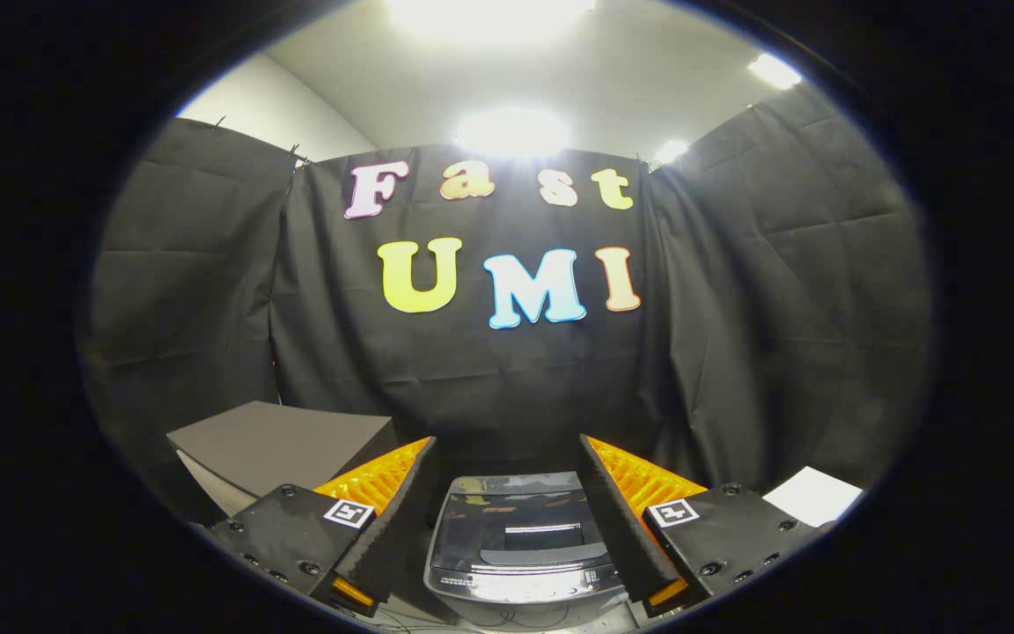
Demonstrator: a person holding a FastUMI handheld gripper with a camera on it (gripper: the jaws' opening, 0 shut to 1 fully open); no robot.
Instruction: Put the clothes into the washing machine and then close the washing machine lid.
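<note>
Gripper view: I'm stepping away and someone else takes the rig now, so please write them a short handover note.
Tool: open, fingers spread wide, holding nothing.
Washing machine: a small top-loader, sitting between and just ahead of the fingers; its dark glossy lid looks closed.
Grey box: stands beyond the left finger. A white sheet lies beyond the right finger.
Clothes: I cannot point to any from here.
Done: cannot tell whether clothes are inside.
Left: check the drum; if empty, find and load the clothes, then close the lid.

The hand-held gripper (507,458) hangs open above the closed-lidded washing machine (520,546) framed between its fingers.
</note>
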